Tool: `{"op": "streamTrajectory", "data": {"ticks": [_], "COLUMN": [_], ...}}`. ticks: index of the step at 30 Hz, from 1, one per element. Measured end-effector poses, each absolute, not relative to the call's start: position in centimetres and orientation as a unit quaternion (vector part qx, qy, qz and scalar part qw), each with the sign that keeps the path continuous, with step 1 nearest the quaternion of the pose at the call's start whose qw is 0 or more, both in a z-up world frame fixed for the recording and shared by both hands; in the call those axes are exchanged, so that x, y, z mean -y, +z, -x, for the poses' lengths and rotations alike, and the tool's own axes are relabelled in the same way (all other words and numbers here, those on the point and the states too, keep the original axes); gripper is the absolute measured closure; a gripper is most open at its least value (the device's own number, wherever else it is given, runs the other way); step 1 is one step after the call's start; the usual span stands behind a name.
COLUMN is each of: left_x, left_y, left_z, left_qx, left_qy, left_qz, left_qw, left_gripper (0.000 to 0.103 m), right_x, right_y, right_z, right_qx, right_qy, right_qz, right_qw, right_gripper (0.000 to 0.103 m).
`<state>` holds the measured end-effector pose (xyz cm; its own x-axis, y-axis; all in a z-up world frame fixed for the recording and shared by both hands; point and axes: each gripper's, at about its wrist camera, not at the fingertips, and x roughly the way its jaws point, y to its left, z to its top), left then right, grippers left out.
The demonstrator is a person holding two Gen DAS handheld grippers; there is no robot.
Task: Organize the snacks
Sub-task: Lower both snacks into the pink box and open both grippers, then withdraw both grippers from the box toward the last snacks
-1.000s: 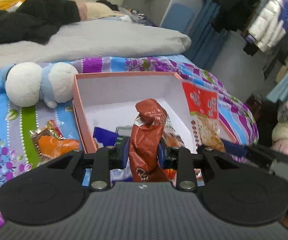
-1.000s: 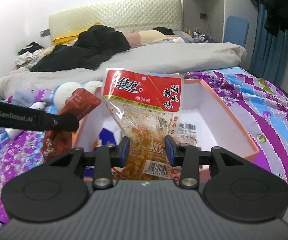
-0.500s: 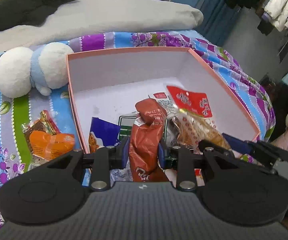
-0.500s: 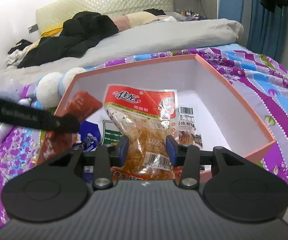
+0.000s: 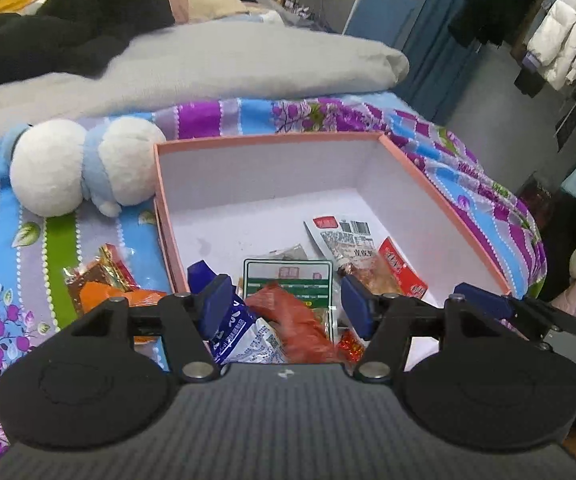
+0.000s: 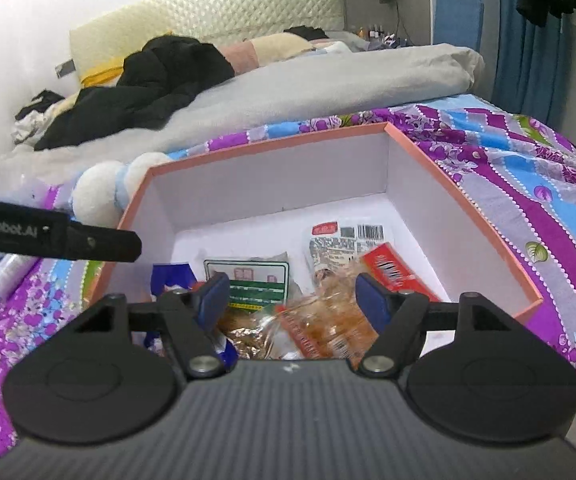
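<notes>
While both of my hand-held grippers hung over the near end of the pink box (image 5: 439,200), each had just been opening, and each packet had dropped clear of the pads. The left hand-held gripper (image 5: 284,304) stood with its jaws wide apart, the brown-red packet (image 5: 299,328) lying loose below and between them, touching neither pad. The right hand-held gripper (image 6: 291,300) was likewise spread, the red-topped noodle packet (image 6: 327,328) blurred beneath it on the heap inside the box.

What was left outside, as far as I could see, was the orange packet (image 5: 104,284) on the striped bedspread (image 5: 28,248), just beside the box's left wall. It lay to the left of my left hand-held gripper and well away from the right one, so I judged the left hand the nearer for it. Its long axis ran roughly along the box wall, so the jaws would have to close across that.
</notes>
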<state>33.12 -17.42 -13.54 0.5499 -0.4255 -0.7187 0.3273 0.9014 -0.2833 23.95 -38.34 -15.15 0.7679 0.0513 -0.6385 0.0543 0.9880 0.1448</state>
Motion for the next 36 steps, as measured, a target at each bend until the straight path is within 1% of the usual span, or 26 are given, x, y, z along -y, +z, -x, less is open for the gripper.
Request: {"op": "streamTrajectory", "data": {"ticks": [9, 20, 26, 36], "left_x": [15.0, 10.9, 8.3, 4.0], "left_y": [-10.3, -6.4, -5.9, -6.5], "left_z": [-28.6, -22.2, -18.7, -14.1], "left_qx": [-0.376, -0.336, -0.316, -0.326], "left_qy": [-0.22, -0.213, -0.187, -0.161], "left_qz": [0.051, 0.049, 0.071, 0.084], "left_qw": [0.899, 0.916, 0.928, 0.928], "left_gripper": [0.037, 0.037, 0.037, 0.037], "right_x": [37.1, 34.4, 32.8, 29.8], "right_y": [-12.7, -9.8, -9.1, -9.1], "right_z": [-20.3, -15.4, -13.2, -10.3], "right_qx": [-0.306, -0.274, -0.269, -0.267], "right_qy": [0.011, 0.037, 0.057, 0.083], "right_qz": [-0.091, -0.085, -0.08, -0.074], "right_qw": [0.948, 0.957, 0.958, 0.957], "right_gripper": [0.032, 0.032, 0.032, 0.032]}}
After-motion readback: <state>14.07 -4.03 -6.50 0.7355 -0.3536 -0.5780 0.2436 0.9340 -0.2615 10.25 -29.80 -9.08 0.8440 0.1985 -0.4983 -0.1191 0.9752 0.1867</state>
